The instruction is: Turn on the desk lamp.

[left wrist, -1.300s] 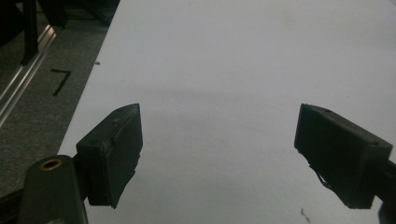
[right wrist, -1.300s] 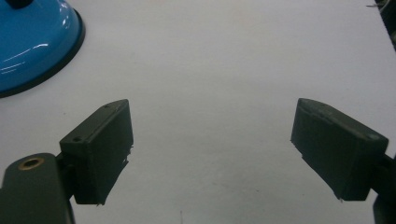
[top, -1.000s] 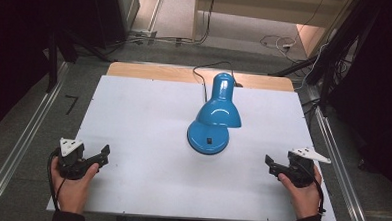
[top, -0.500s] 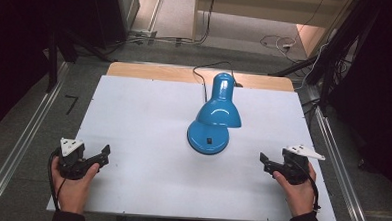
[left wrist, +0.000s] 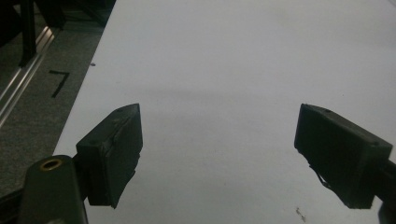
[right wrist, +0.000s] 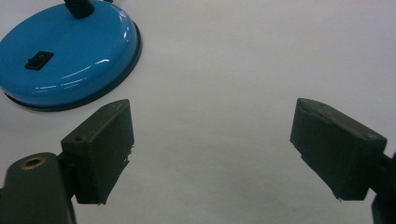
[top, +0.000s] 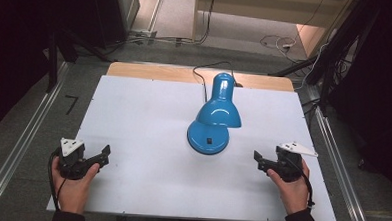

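Lamp (top: pixel 214 116): blue desk lamp, standing on the white board (top: pixel 149 113), roughly mid-board and a bit toward the far edge. Round base (top: pixel 207 139) sits flat on the board with a small black switch (top: pixel 209 139) on top. Shade (top: pixel 219 114) hangs over the far part of the base, opening facing down. Black cord (top: pixel 201 78) runs from behind the lamp off the far edge, over the wooden strip (top: pixel 160 72).

Your left gripper (top: pixel 102 156) is well to the left of the lamp, near the board's front-left corner, jaws pointing roughly toward the base. Your left hand (top: pixel 73 182) wraps it from below. Jaws stand wide apart with nothing between them; the left gripper view has bare board between the pads (left wrist: pixel 116 154) and a black "7" mark (left wrist: pixel 60 83) on the floor off the board's left edge.

Your right gripper (top: pixel 260 162) is to the right of the lamp and nearer the front edge, apart from the base and touching nothing. Your right hand (top: pixel 293 187) holds it, jaws aimed left toward the lamp. Jaws are also spread wide and empty. In the right gripper view the base (right wrist: pixel 65 56) sits upper left, beyond the left pad (right wrist: pixel 98 149), with the switch (right wrist: pixel 39 59) facing the camera. Clear gap of board between jaw tips and base rim.

Both grippers are low over the board; can't tell if they rest on it.
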